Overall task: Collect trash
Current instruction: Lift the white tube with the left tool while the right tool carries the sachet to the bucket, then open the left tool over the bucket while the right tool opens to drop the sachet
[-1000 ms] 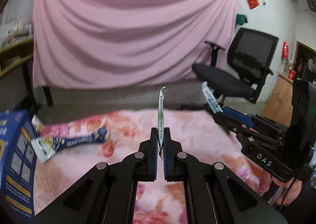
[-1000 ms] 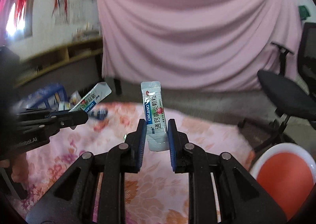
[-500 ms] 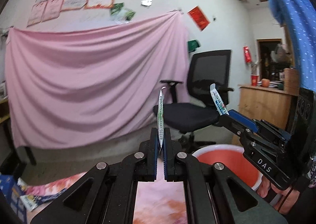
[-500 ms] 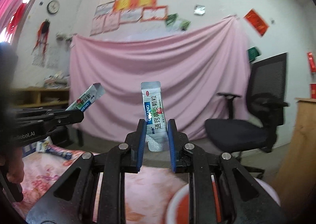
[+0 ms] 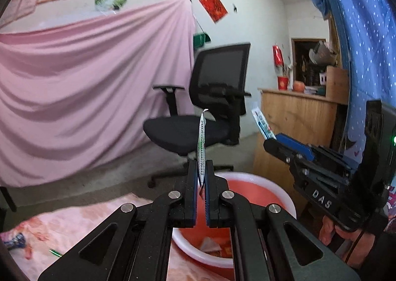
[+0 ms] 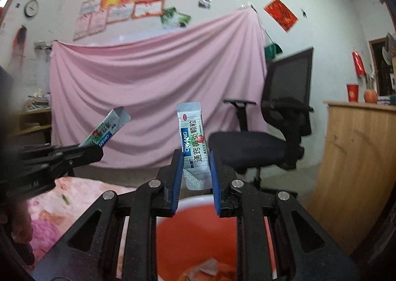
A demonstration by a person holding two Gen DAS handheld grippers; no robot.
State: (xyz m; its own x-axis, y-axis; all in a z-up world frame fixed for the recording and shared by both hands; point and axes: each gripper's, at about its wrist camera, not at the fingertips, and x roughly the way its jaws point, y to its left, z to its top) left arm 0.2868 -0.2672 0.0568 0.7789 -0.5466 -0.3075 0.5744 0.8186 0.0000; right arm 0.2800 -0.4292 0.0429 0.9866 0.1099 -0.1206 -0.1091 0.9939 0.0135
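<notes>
We hold one sachet (image 5: 202,147) pinched in the left gripper (image 5: 202,182) and another sachet (image 6: 194,149) clamped in the right gripper (image 6: 194,179), both above the red basin (image 5: 284,196). The drop-off seems next: lower, then part the jaws.

From left wrist we look forward along our left gripper (image 5: 202,183), close above red basin (image 5: 284,196), facing office chair (image 5: 198,130) and pink drape (image 5: 86,97). Right gripper (image 5: 268,141) enters at right edge. From right wrist we look along right gripper (image 6: 195,172), basin (image 6: 195,231) directly beneath, left gripper (image 6: 96,151) at left. Both views share chair (image 6: 272,137), drape (image 6: 148,88), wooden counter (image 6: 358,157), floral cloth (image 6: 74,196).
</notes>
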